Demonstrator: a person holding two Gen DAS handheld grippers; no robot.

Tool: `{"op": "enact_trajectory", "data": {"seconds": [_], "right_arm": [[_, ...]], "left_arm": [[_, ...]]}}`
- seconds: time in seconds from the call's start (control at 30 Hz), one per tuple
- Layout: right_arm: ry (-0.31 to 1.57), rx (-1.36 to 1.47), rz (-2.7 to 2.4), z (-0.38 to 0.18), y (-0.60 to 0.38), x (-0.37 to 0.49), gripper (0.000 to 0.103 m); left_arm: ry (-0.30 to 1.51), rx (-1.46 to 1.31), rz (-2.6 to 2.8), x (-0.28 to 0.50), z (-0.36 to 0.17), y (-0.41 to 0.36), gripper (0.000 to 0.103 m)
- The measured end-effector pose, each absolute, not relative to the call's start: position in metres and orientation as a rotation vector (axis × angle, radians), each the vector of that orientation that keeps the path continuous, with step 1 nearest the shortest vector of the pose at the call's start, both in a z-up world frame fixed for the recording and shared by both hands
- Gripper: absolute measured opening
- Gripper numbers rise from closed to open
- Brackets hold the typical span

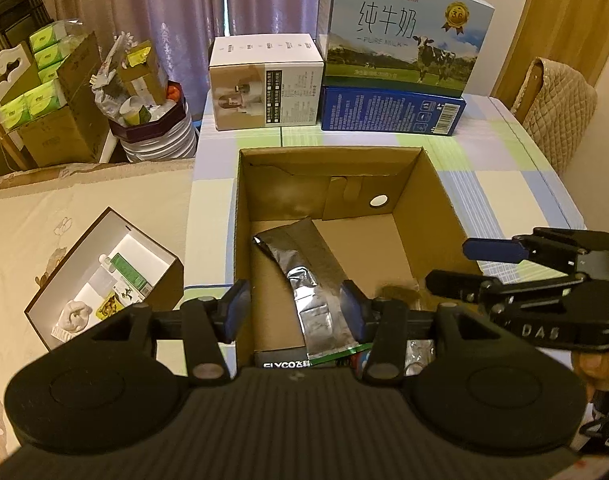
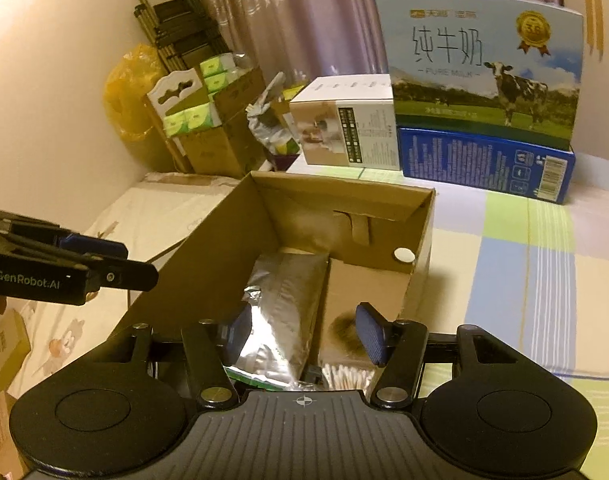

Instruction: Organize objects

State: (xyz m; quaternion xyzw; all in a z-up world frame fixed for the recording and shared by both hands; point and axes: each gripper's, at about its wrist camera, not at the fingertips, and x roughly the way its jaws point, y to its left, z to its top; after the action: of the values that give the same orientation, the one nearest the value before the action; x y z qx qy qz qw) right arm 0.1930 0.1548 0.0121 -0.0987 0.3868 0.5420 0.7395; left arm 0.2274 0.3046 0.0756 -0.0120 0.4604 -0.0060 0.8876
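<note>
The left tool (image 1: 292, 310), jaws apart and empty, hovers over the open brown cardboard box (image 1: 432, 184) on the desk, where the crumpled silver foil pouch (image 1: 304, 276) lies lengthwise between them, probably nearer than the open right tool (image 2: 306, 334).

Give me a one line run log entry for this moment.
left gripper: open, empty, over cardboard box | right gripper: open, empty, over box | silver foil pouch: inside box
</note>
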Motion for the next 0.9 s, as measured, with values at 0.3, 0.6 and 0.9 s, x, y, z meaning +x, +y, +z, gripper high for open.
{"op": "enact_trajectory", "data": {"seconds": [0.3, 0.6, 0.9], "right_arm": [[0.863, -0.228, 1.152, 0.018, 0.133, 0.182, 0.055], [0.830, -0.300, 1.101, 0.038, 0.095, 0.145, 0.055], [0.830, -0.293, 1.089, 0.049, 0.046, 0.109, 0.068]], "left_arm": [[0.947, -0.047, 0.003, 0.208, 0.075, 0.302, 0.058], [0.901, -0.078, 0.027, 0.165, 0.090, 0.288, 0.084], [0.842, -0.083, 0.072, 0.109, 0.105, 0.271, 0.102]]}}
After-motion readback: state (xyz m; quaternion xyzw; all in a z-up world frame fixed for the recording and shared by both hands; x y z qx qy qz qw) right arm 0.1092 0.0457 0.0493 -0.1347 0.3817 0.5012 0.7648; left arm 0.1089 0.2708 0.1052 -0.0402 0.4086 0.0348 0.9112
